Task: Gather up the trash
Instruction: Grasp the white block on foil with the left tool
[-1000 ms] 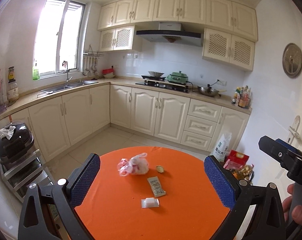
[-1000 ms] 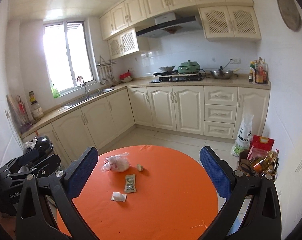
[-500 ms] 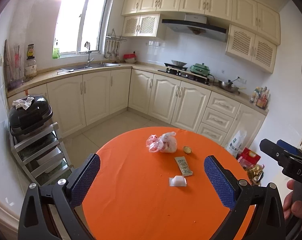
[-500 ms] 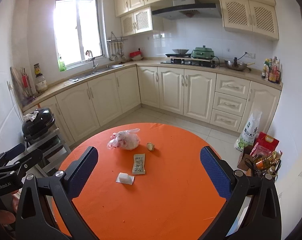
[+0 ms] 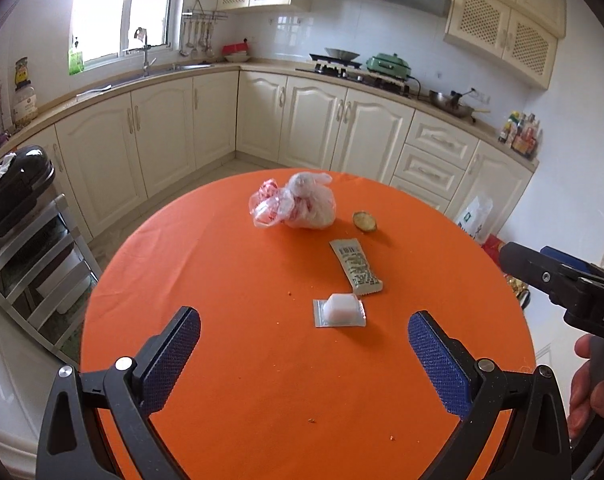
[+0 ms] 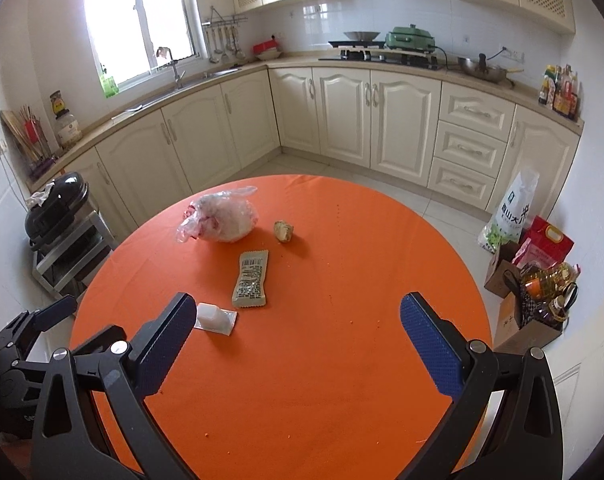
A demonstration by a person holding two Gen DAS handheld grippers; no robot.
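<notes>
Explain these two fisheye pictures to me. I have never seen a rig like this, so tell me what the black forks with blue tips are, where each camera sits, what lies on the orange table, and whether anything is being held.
No robot here: a person carries a hand-held two-finger gripper in each hand, each with a camera looking along its fingers. One picture comes from the left gripper, the other from the right gripper. The blue parts are the finger pads. Both stand wide open and hold nothing. On the orange round table lie a knotted plastic bag, a small brownish scrap, a flat snack wrapper and a small white packet.
</notes>
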